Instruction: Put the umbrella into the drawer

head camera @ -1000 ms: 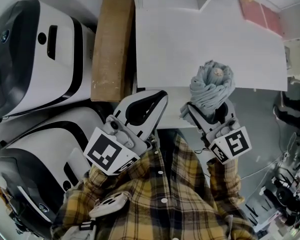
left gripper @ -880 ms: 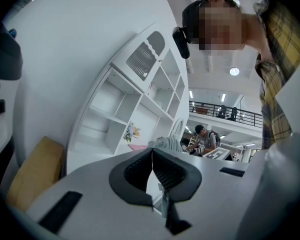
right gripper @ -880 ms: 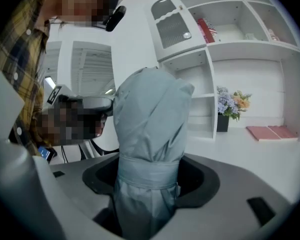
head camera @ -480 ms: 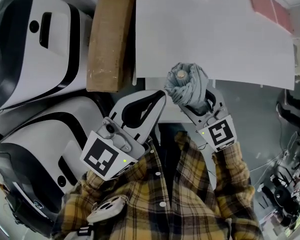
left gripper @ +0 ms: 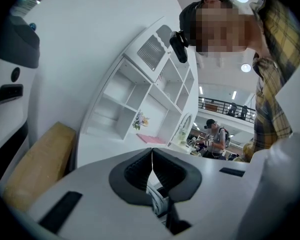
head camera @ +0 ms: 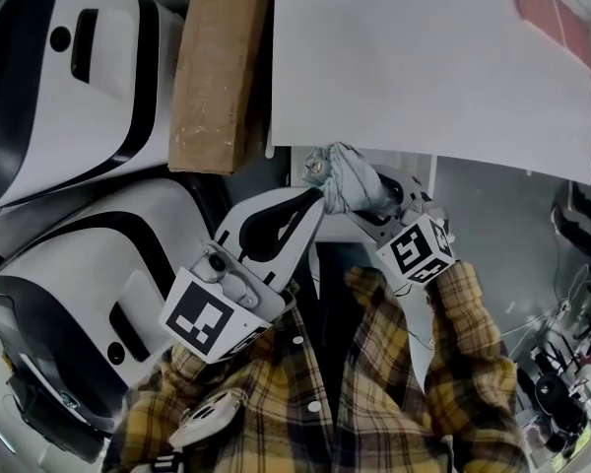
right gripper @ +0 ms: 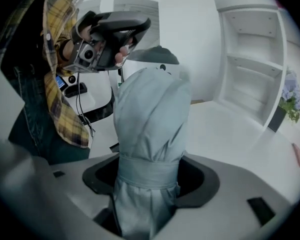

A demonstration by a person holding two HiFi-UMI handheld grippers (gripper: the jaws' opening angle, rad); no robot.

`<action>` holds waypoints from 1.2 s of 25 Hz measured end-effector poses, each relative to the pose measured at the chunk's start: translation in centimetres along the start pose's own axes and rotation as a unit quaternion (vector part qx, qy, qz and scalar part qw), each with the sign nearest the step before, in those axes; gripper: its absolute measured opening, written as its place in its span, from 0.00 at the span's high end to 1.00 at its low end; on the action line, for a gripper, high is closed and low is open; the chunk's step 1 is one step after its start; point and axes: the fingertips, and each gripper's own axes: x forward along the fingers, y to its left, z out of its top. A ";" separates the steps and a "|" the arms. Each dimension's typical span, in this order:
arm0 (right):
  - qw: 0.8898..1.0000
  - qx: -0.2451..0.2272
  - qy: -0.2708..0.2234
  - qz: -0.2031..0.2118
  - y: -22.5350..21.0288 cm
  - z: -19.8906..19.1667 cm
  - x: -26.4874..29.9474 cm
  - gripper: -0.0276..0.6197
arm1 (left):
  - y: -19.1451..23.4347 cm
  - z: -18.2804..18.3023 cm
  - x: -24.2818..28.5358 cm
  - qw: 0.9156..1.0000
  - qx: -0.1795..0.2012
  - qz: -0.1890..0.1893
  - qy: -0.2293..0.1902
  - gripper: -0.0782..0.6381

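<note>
A folded grey-blue umbrella [right gripper: 151, 129] with a strap around its middle stands between the jaws of my right gripper [right gripper: 150, 180], which is shut on it. In the head view the umbrella [head camera: 347, 178] lies tilted to the left, just under the front edge of the white cabinet top [head camera: 424, 67], with my right gripper [head camera: 372, 203] below it. My left gripper [head camera: 317, 198] points up beside the umbrella's tip. Its black pads [left gripper: 166, 173] meet with nothing between them. No drawer can be made out.
A cardboard box [head camera: 219, 67] lies left of the cabinet top. Two large white-and-black machines [head camera: 69, 77] [head camera: 89, 284] fill the left side. A white shelf unit [left gripper: 140, 99] stands behind. A person [left gripper: 216, 134] stands far off.
My right gripper has carried the umbrella left and down, tipping it over toward my left gripper's tips. The left gripper has stayed nearly where it was.
</note>
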 end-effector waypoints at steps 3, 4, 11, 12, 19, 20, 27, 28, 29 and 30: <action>0.999 -0.018 0.017 0.026 0.7 -1.1 1.2 0.47 | 0.5 -0.7 -0.2 1.000 -0.005 0.010 0.004 0.86; 0.999 -0.024 0.023 0.033 0.9 -1.5 1.7 0.47 | 0.6 -0.9 -0.2 1.000 -0.007 0.013 0.005 0.86; 0.993 -0.032 0.063 0.091 1.4 -4.6 4.7 0.47 | 1.9 -1.6 -0.2 0.999 -0.012 0.037 0.006 0.86; 0.992 -0.030 0.070 0.099 1.5 -5.1 5.1 0.47 | 2.1 -1.7 -0.3 0.999 -0.012 0.041 0.005 0.86; 0.983 -0.012 0.126 0.133 1.7 -9.1 7.9 0.47 | 2.9 -1.9 0.0 0.998 -0.015 0.053 0.002 0.86; 0.982 -0.003 0.133 0.135 1.6 -9.7 8.2 0.47 | 2.9 -1.8 0.1 0.998 -0.016 0.054 0.000 0.86; 0.975 0.029 0.176 0.135 1.0 -12.6 10.3 0.47 | 3.4 -1.8 0.0 0.998 -0.018 0.063 0.001 0.86; 0.974 0.033 0.180 0.135 0.9 -12.9 10.5 0.47 | 3.5 -1.8 -0.1 0.998 -0.018 0.065 0.002 0.86; 0.973 0.037 0.184 0.134 0.9 -13.0 10.7 0.47 | 3.6 -1.9 -0.1 0.998 -0.018 0.065 0.002 0.86; 0.972 0.042 0.188 0.133 0.8 -13.3 10.8 0.47 | 3.6 -1.9 -0.2 0.998 -0.019 0.066 0.003 0.86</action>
